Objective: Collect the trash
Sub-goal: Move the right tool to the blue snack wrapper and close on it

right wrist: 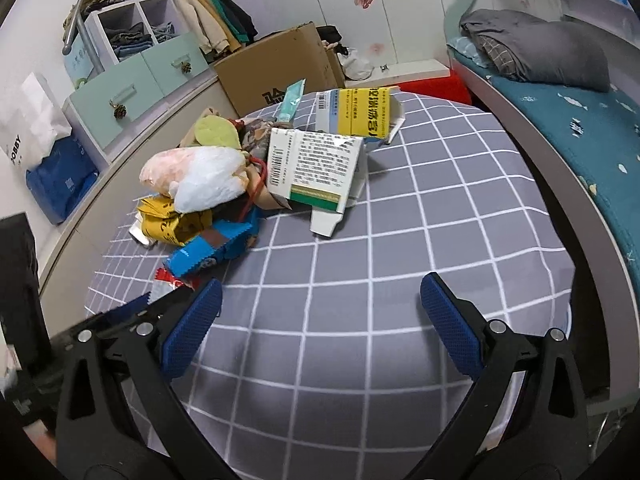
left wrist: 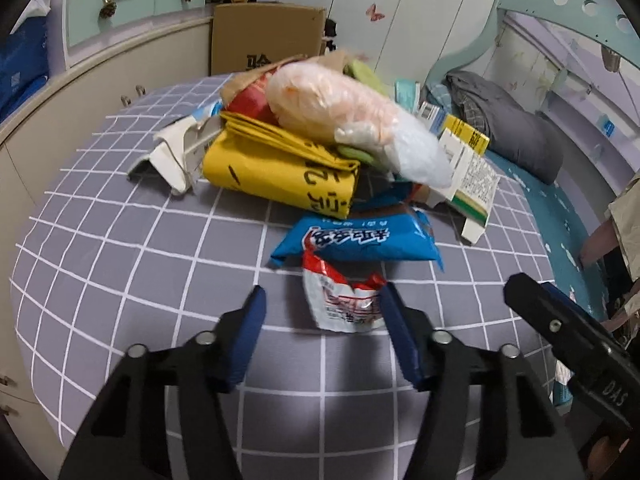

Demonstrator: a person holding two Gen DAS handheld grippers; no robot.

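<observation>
Trash pile (left wrist: 320, 140) on checked tablecloth (left wrist: 120, 260)

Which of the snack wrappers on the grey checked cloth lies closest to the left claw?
The crumpled red and white foil wrapper, lying between the left claw's blue pads; the blue snack packet lies just beyond it.

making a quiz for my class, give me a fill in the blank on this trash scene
1. The trash lies on a grey cloth with a white ____ pattern.
2. The red and white wrapper lies between the fingers of the ____ gripper.
3. The right gripper has ____ between its fingers.
4. The blue snack packet lies just beyond the ____ wrapper.

Missing words: grid; left; nothing; red and white
</observation>
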